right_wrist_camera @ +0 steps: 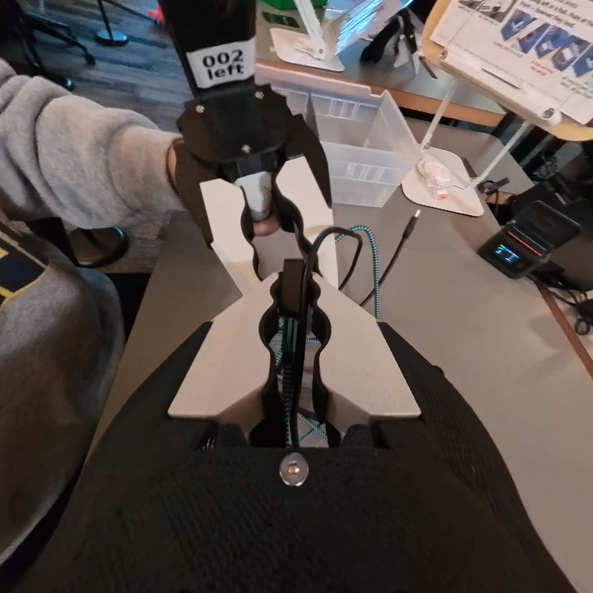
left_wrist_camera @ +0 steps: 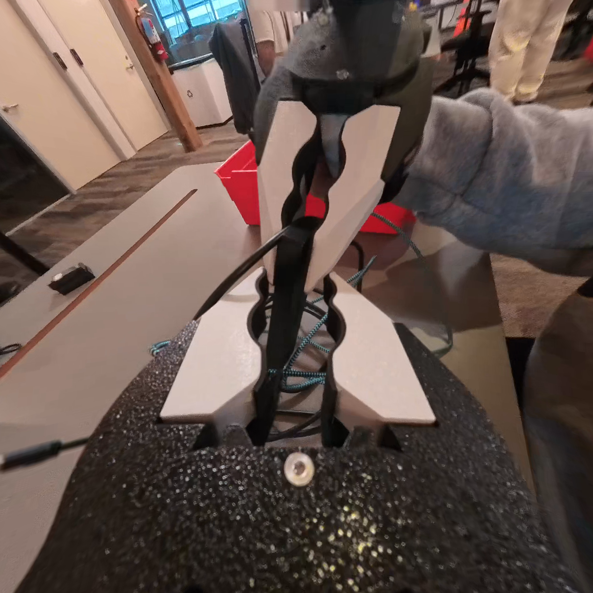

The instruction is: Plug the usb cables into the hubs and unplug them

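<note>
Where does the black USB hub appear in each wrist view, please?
Left wrist view: the hub is at centre, running up between the fingers of the left gripper.
Right wrist view: it is just above centre, pinched at the tips of the right gripper.
Shared landmark: the teal braided cable, visible through the finger gap in both views.

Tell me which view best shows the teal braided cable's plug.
The right wrist view. There the plug sits between the right hand-held gripper, meeting the black hub. The left wrist view shows only braided cable loops behind the hub; the plug itself is hidden.
</note>
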`<state>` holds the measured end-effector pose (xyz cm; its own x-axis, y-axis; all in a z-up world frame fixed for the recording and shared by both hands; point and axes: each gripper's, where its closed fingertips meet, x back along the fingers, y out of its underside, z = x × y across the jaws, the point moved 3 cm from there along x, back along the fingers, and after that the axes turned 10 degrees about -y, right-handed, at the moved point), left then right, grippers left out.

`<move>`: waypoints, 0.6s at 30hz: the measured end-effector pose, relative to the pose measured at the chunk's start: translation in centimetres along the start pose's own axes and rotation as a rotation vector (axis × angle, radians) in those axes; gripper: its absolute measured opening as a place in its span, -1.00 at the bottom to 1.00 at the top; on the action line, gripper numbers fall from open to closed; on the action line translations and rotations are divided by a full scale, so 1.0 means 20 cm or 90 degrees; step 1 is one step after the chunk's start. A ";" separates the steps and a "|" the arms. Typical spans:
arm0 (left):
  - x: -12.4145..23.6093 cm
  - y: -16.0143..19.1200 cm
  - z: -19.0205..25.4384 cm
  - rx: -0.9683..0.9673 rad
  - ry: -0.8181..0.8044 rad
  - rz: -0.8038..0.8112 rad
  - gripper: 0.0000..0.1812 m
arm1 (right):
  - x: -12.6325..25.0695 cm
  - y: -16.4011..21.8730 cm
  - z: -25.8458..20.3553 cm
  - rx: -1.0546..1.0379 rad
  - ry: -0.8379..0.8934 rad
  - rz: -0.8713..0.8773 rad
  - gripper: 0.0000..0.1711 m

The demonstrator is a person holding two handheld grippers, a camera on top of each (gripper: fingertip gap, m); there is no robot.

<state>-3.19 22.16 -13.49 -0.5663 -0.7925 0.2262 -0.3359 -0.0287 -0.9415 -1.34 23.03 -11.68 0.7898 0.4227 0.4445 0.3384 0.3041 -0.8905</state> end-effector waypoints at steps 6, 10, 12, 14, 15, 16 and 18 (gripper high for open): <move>0.00 0.11 -0.15 0.162 -0.025 -0.040 -0.92 | 0.13 -0.01 0.13 0.022 0.271 0.132 -0.23; 0.04 0.15 -0.13 0.214 0.048 0.024 -0.92 | 0.08 0.10 0.03 -0.018 0.210 0.101 -0.40; 0.06 0.15 -0.10 0.194 0.081 0.051 -0.92 | 0.04 0.17 0.04 -0.031 0.209 0.060 -0.45; 0.08 0.15 -0.06 0.157 0.112 0.076 -0.92 | 0.02 0.17 0.02 -0.050 0.176 0.077 -0.58; 0.09 0.15 -0.06 0.145 0.117 0.080 -0.92 | 0.02 0.15 0.01 -0.061 0.153 0.097 -0.66; 0.10 0.15 -0.05 0.135 0.125 0.088 -0.92 | 0.02 0.13 0.00 -0.069 0.124 0.116 -0.76; 0.12 0.15 -0.03 0.115 0.139 0.105 -0.92 | 0.03 0.11 -0.02 -0.083 0.080 0.132 -0.90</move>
<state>-5.94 20.52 -15.57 -0.7570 -0.6461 0.0969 -0.0981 -0.0343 -0.9946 -0.01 23.52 -13.37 0.9037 0.3521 0.2435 0.2197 0.1068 -0.9697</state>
